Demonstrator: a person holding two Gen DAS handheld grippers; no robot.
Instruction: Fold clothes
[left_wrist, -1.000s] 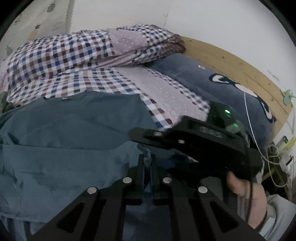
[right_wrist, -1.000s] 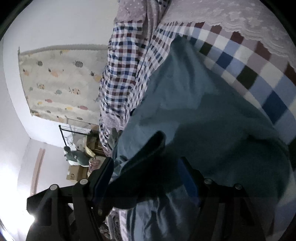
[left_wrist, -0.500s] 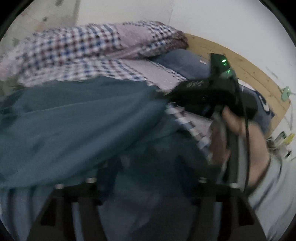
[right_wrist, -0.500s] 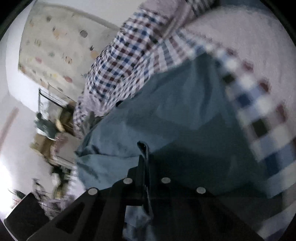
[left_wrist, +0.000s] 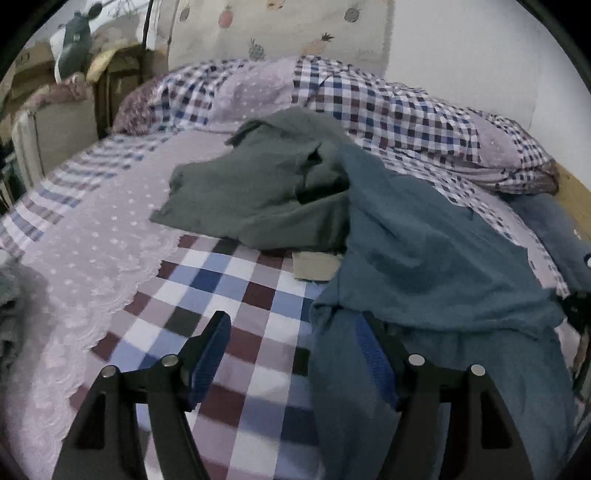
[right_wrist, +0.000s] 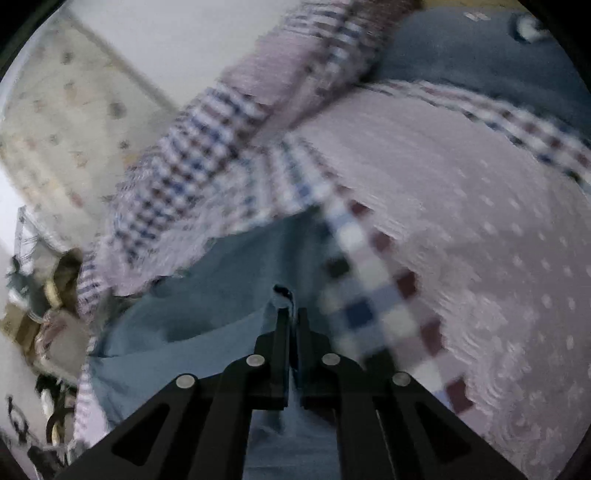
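Left tool (left_wrist: 291, 363) swung off and spread apart, empty, so the blue garment (left_wrist: 436, 258) on the bed now runs away to its right, right tool (right_wrist: 291, 314) clamped on its edge

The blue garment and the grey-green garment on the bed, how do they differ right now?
The blue garment is teal-blue and runs up to the camera, over the right finger of the open left gripper; the grey-green garment is olive-grey and lies farther back, apart from it. The right gripper is shut on a fold of the blue garment; nothing grips the grey-green one. The blue one overlaps the grey-green one's edge. Both lie rumpled and unfolded on the checked bedspread.
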